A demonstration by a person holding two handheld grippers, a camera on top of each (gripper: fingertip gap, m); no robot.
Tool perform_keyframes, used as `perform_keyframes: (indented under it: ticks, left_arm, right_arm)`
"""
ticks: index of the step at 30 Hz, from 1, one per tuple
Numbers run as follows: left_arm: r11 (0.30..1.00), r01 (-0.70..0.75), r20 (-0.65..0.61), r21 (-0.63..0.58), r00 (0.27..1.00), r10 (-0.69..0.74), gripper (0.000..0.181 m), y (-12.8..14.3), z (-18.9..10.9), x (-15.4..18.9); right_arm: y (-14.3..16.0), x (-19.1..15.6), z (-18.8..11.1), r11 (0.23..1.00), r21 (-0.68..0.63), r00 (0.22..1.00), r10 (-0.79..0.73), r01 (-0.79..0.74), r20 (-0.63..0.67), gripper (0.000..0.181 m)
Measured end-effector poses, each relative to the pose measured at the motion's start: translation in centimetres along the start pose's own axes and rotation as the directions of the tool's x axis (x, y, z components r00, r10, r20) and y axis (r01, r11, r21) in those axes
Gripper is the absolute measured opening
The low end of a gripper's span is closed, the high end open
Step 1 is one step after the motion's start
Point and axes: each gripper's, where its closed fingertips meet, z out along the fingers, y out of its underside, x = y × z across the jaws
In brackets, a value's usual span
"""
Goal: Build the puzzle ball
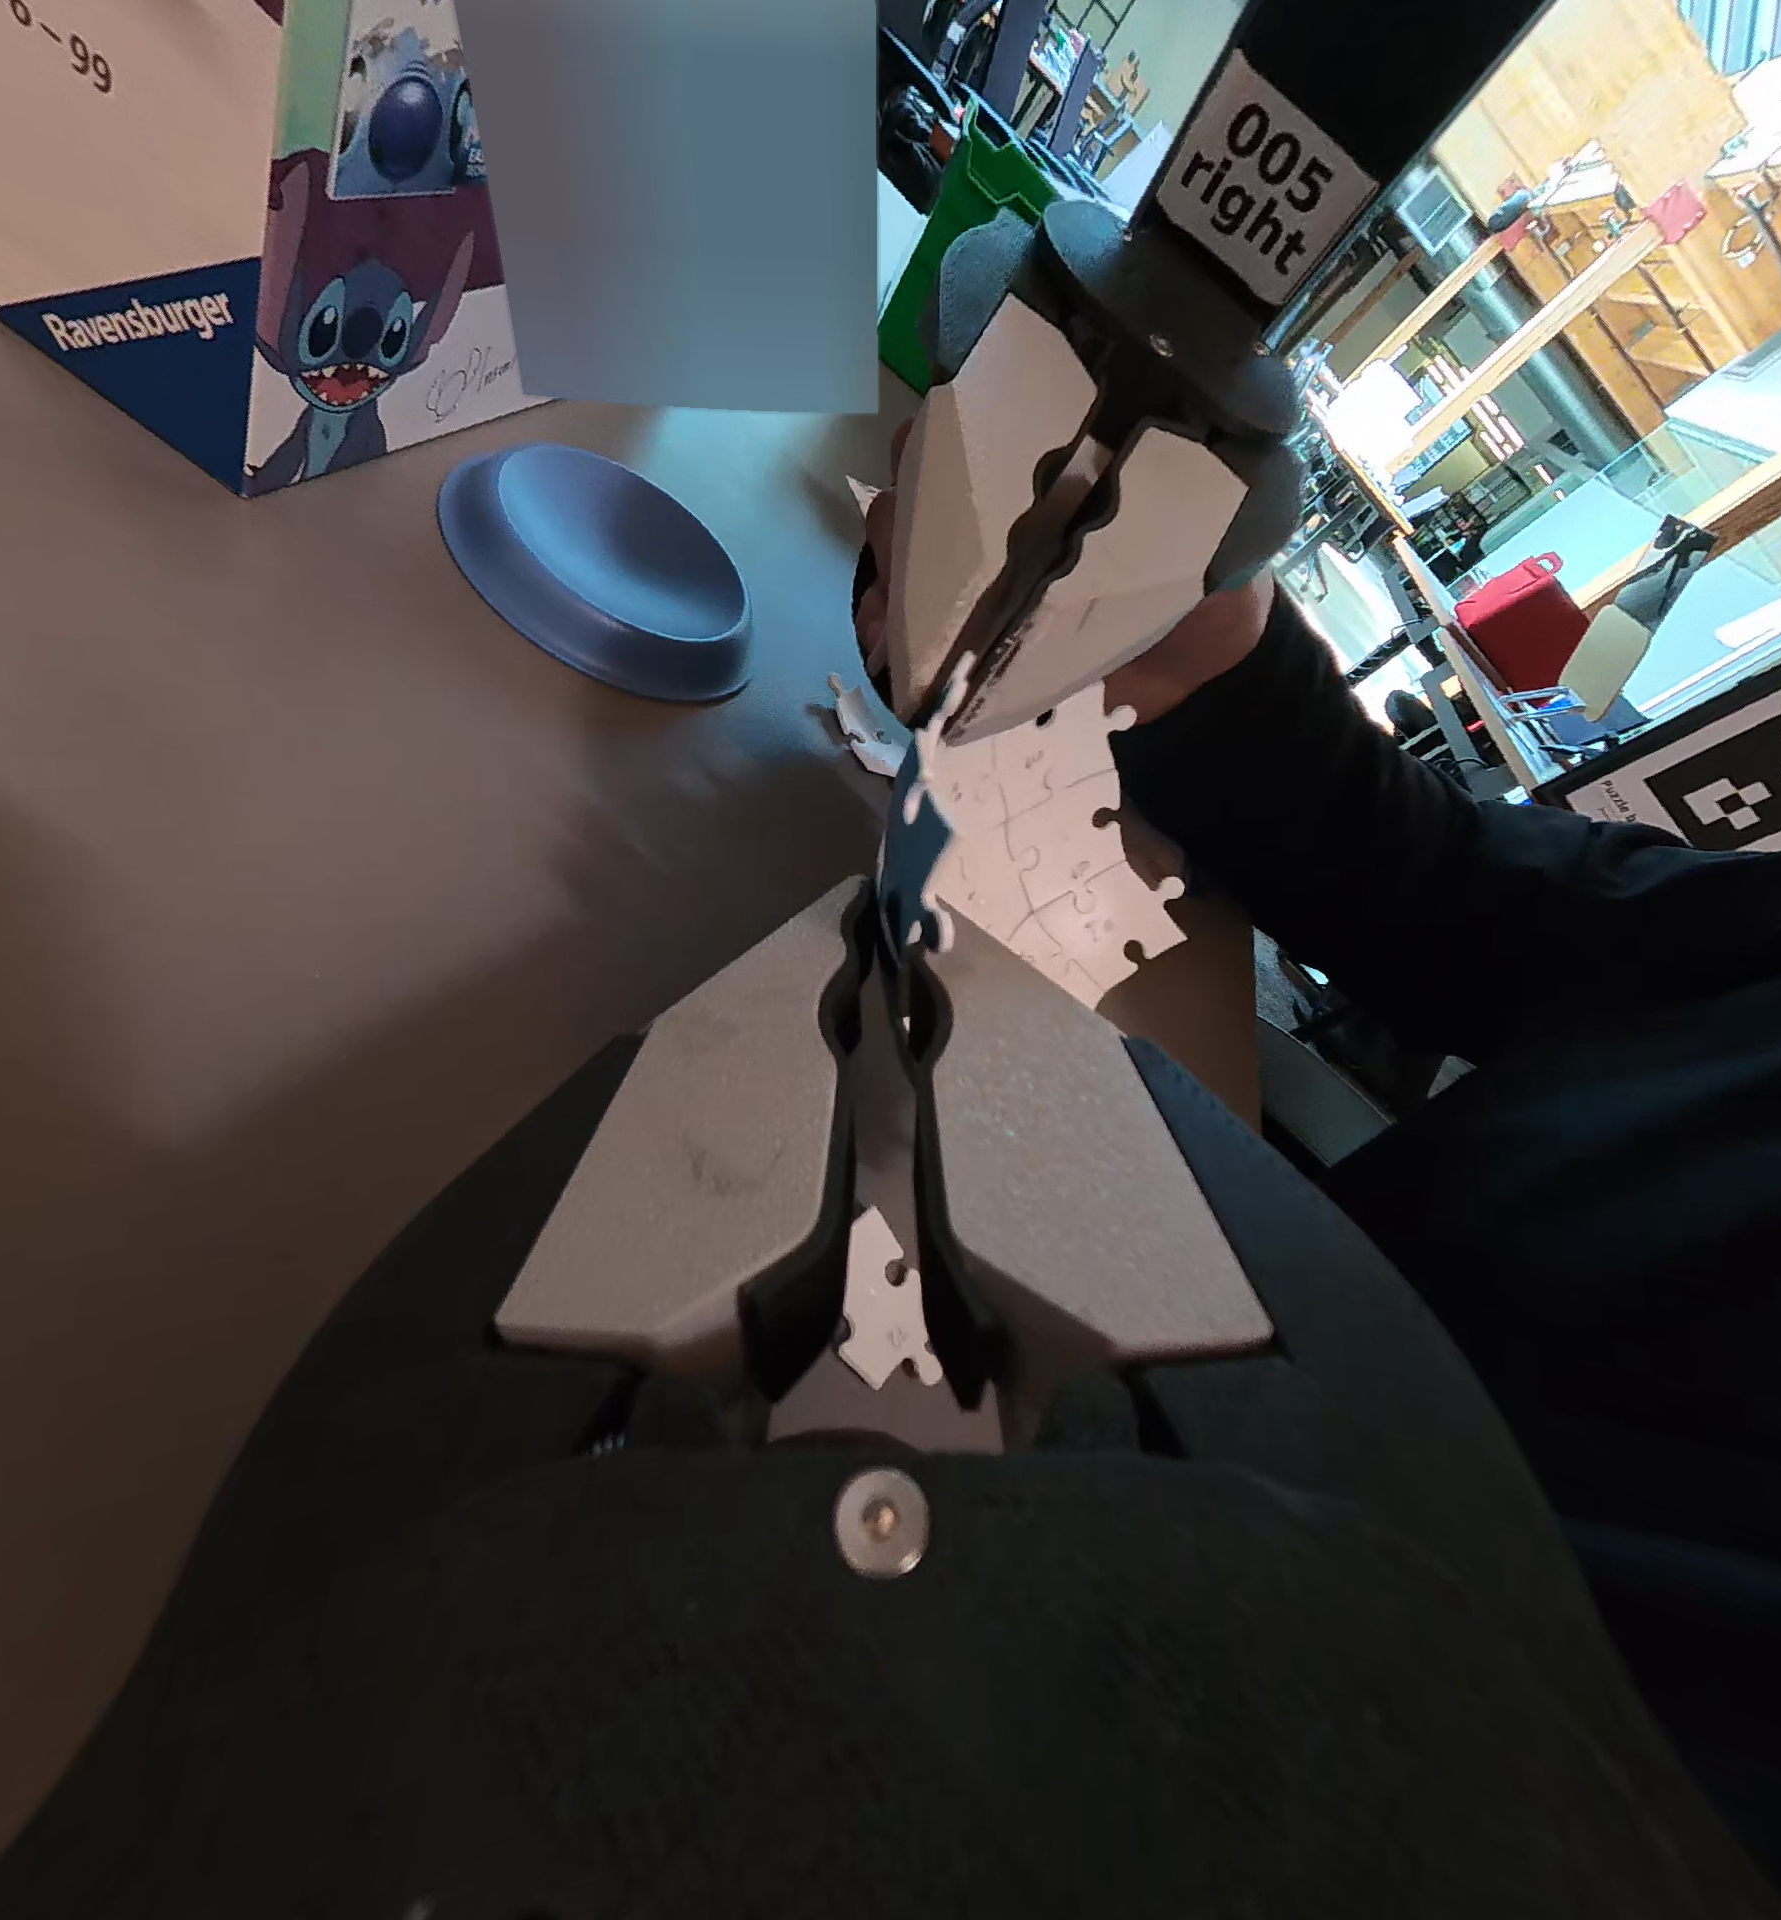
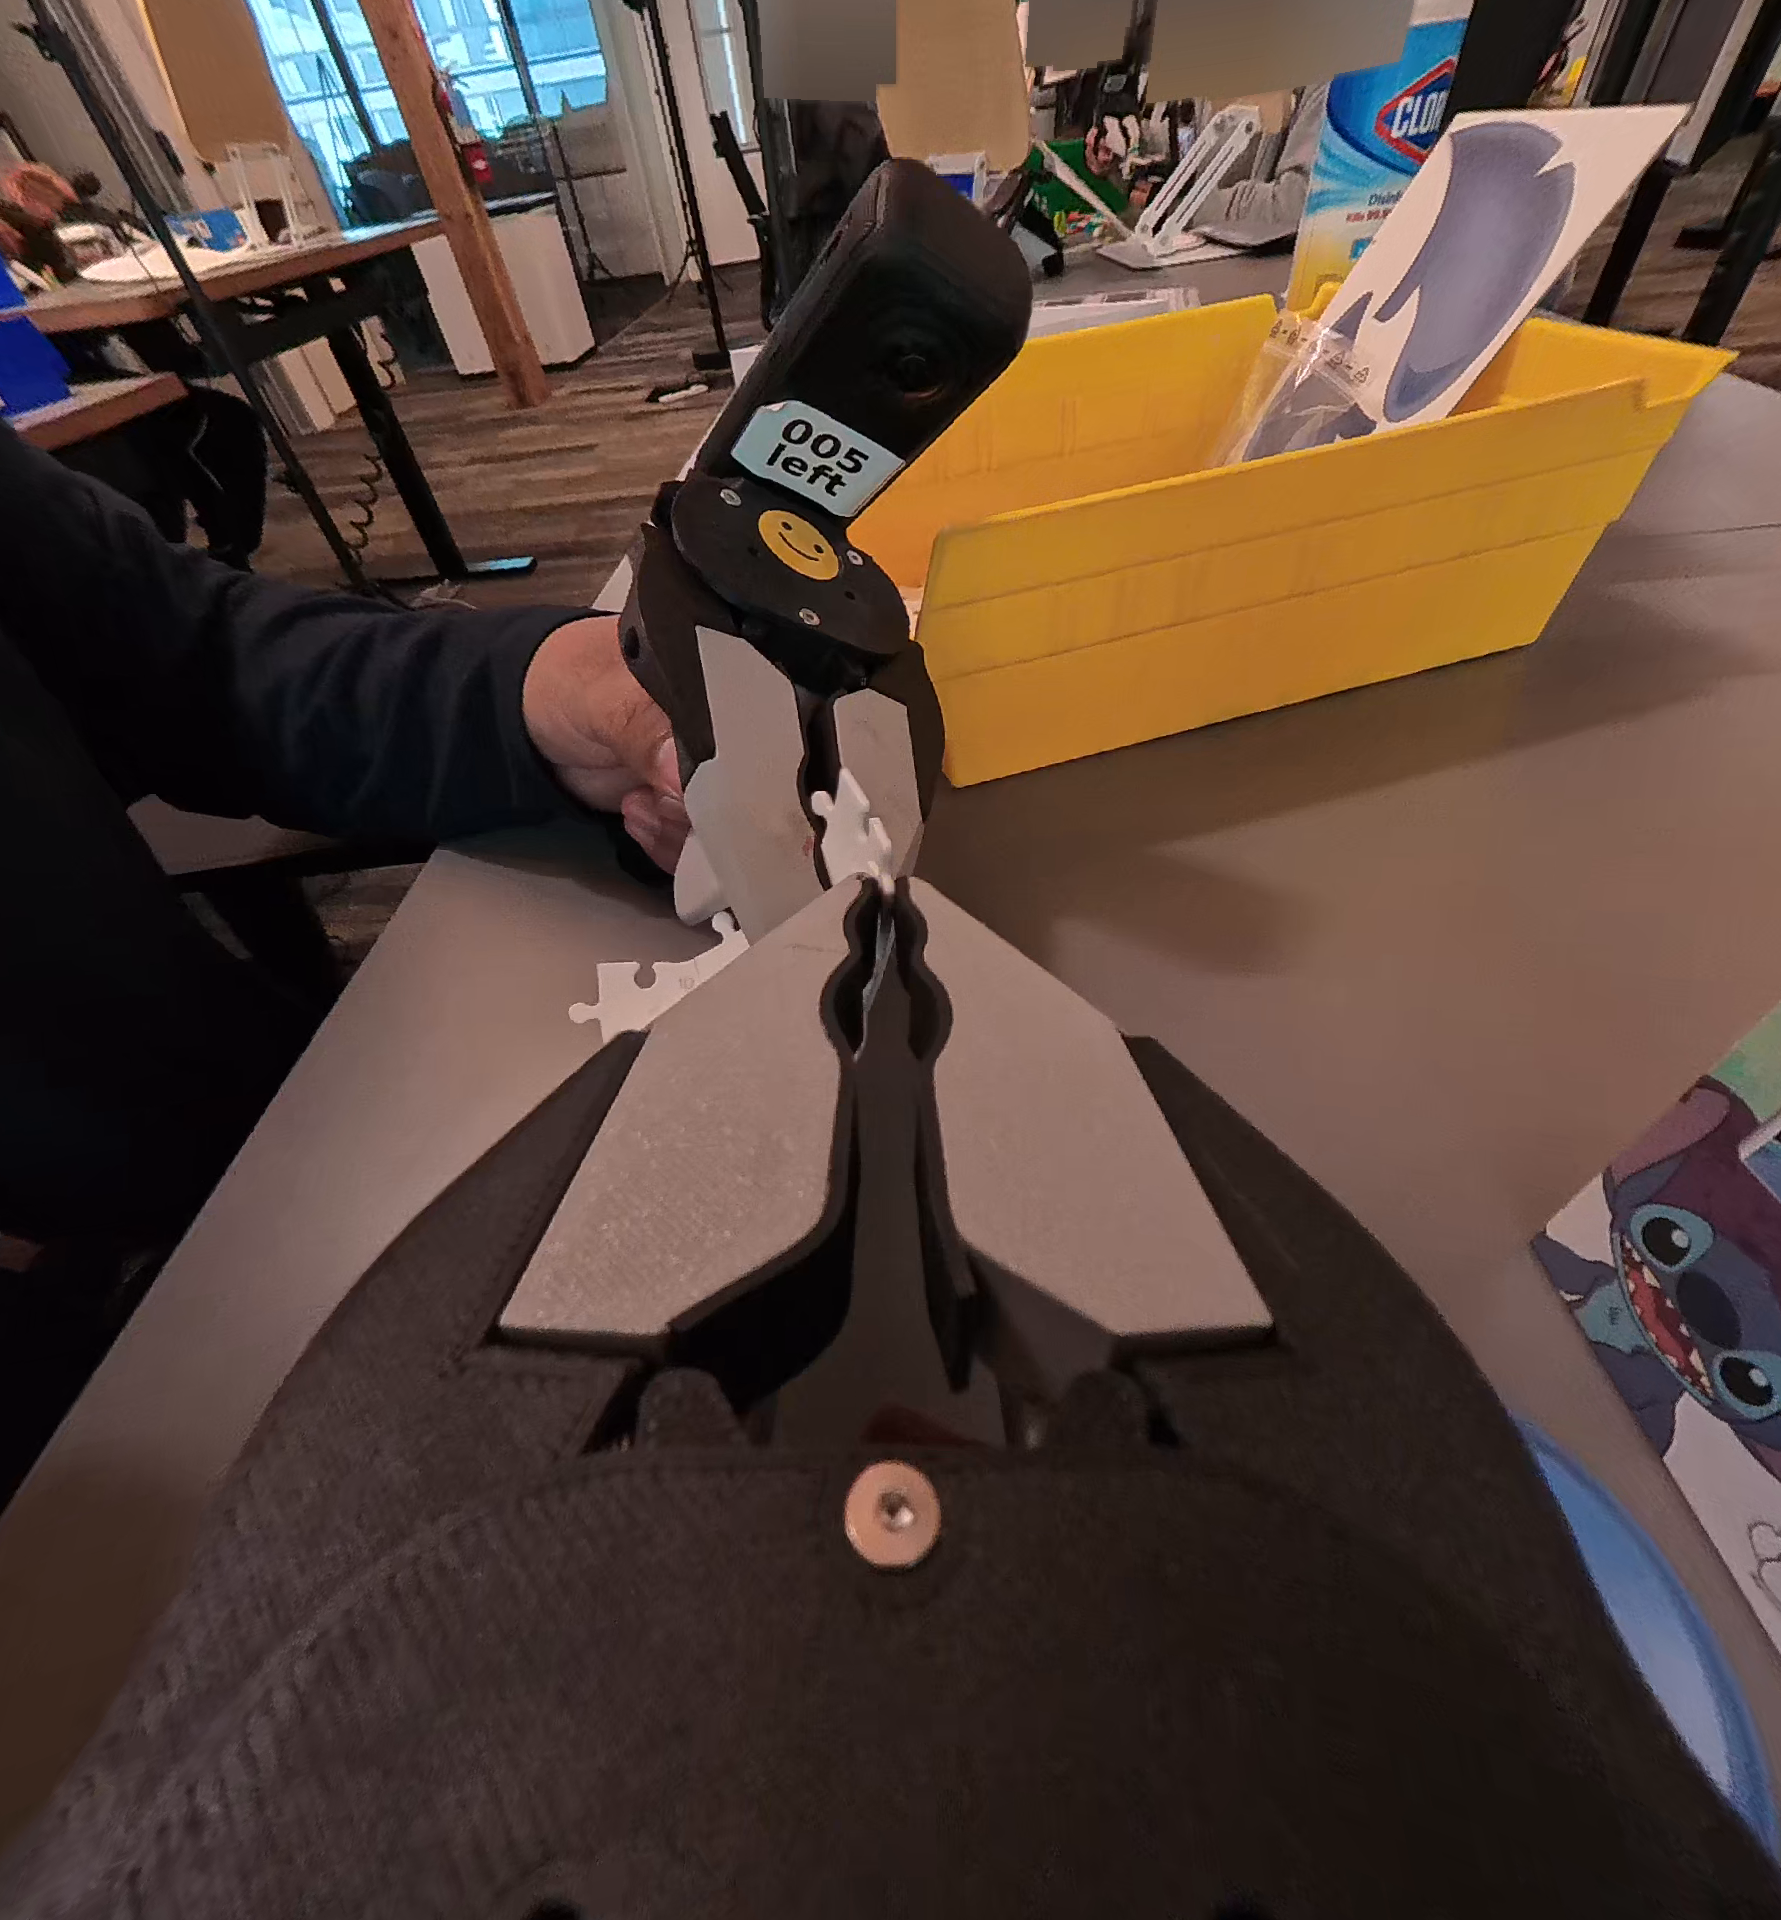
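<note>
Left tool (image 1: 881, 914) pinches a puzzle piece (image 1: 915, 852); right tool (image 1: 953, 717) clamps the joined section (image 1: 1062, 842).

A matte grey-brown bench (image 2: 1385, 935) is seen in both views. A blue round stand (image 1: 595, 577) is set on it, near a printed puzzle box (image 1: 242, 312) that stands at the far edge in the left wrist view. A long yellow bin (image 2: 1260, 603) is placed on the bench in the right wrist view, with a printed sheet and plastic bags inside. Loose white puzzle pieces (image 2: 647, 987) are laid near the bench's edge.
</note>
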Motion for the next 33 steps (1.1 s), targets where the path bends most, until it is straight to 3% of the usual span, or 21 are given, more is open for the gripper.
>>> perform_keyframes:
  ticks: [10,33]
  left_arm:
    - [0.998,0.063,-0.002,0.022,0.998,-0.063,0.001,-0.2,-0.1,-0.4]
    - [0.989,0.143,0.175,-0.047,0.975,-0.133,0.001,1.3,-0.1,-3.2]
  right_arm:
    - [-0.6,0.3,-0.2,0.986,0.045,0.982,-0.154,0.160,-0.108,0.000]
    - [-0.9,0.1,-0.9,0.981,0.083,0.978,-0.166,0.177,-0.126,0.000]
